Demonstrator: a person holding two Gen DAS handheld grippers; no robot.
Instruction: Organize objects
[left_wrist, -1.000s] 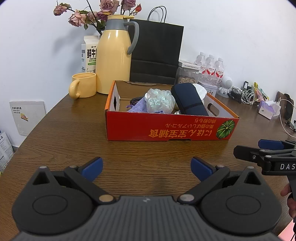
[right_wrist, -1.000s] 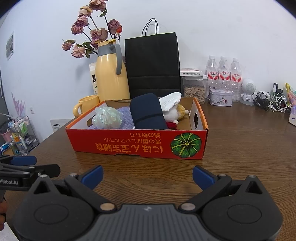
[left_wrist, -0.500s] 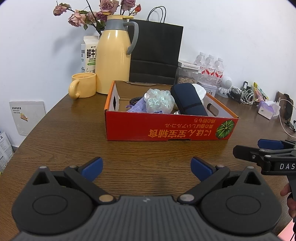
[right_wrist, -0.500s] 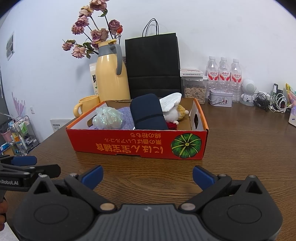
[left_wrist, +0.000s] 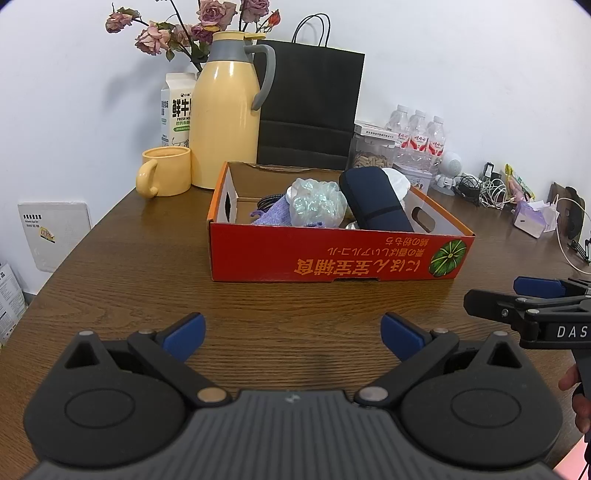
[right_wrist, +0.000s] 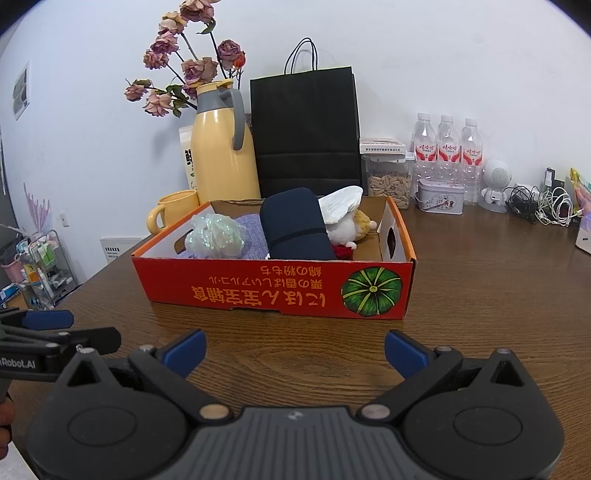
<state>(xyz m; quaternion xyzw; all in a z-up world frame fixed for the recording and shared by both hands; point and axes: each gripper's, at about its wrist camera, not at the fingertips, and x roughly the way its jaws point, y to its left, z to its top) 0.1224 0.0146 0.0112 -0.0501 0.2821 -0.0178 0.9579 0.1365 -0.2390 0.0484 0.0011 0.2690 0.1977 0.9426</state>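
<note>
White wall backs a dark wood-grain worktop (left_wrist: 129, 280) that curves away at its left edge. Along the wall stand a yellow thermos jug (left_wrist: 226, 110) with dried roses (right_wrist: 192, 70) behind it, a milk carton (left_wrist: 176, 107), a yellow mug (left_wrist: 166, 176), a black paper bag (right_wrist: 306, 129), a jar of seeds (right_wrist: 388, 177), three water bottles (right_wrist: 447, 151) and a tangle of cables (right_wrist: 543, 206). Mid-worktop sits the red cardboard box (left_wrist: 332, 258), holding a dark blue case (right_wrist: 295, 225), an iridescent wrapped bundle (left_wrist: 314, 202), a purple cloth (right_wrist: 251, 232) and a plush toy (right_wrist: 351, 221). Left gripper (left_wrist: 293, 332) and right gripper (right_wrist: 295, 349) hover near the front edge, jaws wide and empty, apart from the box.
</note>
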